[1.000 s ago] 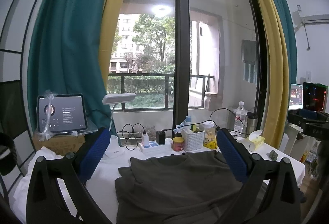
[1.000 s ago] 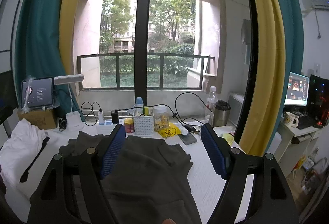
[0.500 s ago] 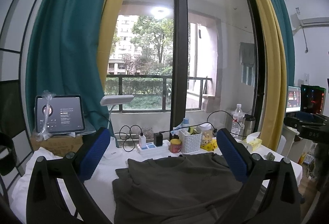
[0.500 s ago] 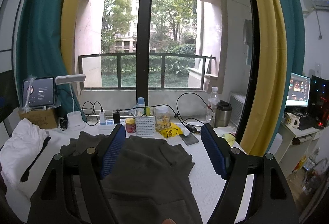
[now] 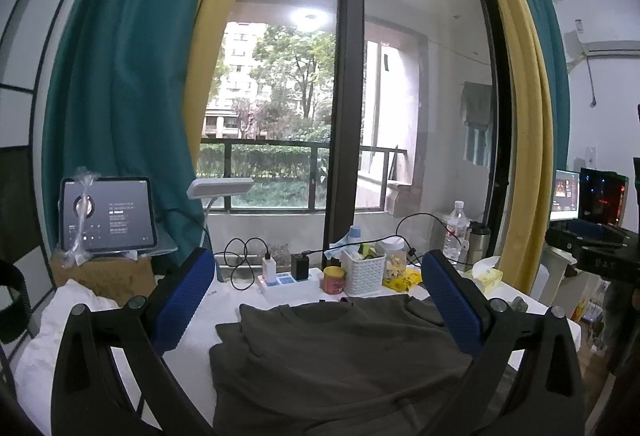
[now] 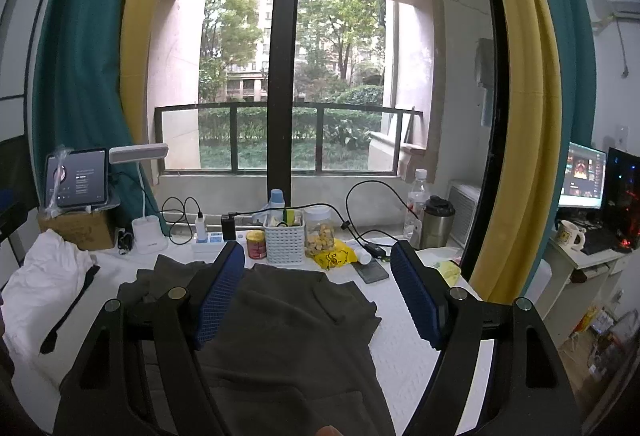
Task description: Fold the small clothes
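Observation:
A dark olive-grey t-shirt [image 5: 340,356] lies spread on the white-covered table [image 5: 228,312], collar toward the window, with a sleeve folded near its left edge. My left gripper [image 5: 316,300] hovers above it, jaws wide apart and nothing between the blue pads [image 5: 182,300]. In the right wrist view the same shirt [image 6: 288,328] fills the table [image 6: 404,320] below my right gripper [image 6: 318,288], which also stands open and empty above the cloth. Neither gripper touches the shirt.
Along the table's far edge stand a white basket [image 6: 285,244], a red can [image 6: 256,244], a jar [image 6: 319,232], a power strip [image 5: 286,282], cables, a bottle [image 6: 416,204] and a steel cup [image 6: 438,222]. White cloth [image 6: 44,284] lies left; a phone [image 6: 372,270] right.
The left wrist view has tipped slightly upward, so the shirt sits a bit lower in it. The right gripper has not moved. Both stay open.

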`<control>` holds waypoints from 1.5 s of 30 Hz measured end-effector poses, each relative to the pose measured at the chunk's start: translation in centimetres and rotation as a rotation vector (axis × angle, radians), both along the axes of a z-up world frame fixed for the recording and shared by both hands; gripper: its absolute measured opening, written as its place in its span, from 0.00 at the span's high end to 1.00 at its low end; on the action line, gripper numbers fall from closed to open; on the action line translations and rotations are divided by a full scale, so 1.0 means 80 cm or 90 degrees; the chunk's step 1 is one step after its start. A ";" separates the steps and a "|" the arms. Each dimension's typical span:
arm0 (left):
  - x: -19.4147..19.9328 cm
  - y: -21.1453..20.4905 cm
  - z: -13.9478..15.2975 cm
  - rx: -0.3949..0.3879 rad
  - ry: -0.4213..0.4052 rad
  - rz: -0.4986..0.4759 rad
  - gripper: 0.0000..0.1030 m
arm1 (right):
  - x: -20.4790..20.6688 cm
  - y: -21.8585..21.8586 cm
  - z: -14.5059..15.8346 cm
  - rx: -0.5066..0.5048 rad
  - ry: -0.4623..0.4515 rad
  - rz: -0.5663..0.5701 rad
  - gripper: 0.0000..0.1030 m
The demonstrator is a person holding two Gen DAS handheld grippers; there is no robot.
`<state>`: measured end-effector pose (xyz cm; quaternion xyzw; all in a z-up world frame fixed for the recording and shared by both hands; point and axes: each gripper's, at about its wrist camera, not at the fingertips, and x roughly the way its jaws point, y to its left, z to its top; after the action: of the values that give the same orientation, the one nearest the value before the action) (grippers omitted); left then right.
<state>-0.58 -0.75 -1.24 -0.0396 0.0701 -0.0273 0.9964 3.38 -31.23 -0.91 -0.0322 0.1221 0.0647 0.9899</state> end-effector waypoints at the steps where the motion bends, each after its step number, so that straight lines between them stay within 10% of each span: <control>1: 0.001 0.001 -0.001 -0.005 0.001 0.001 0.01 | 0.001 0.000 -0.001 0.000 0.001 0.001 0.24; 45: 0.205 0.039 -0.141 -0.031 0.194 0.123 0.01 | 0.325 -0.095 -0.178 -0.059 0.270 0.001 0.24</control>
<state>15.80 2.33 -12.53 -0.0739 0.2156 0.0734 0.9709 29.41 -38.79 -15.16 -0.0632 0.3306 0.0652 0.9394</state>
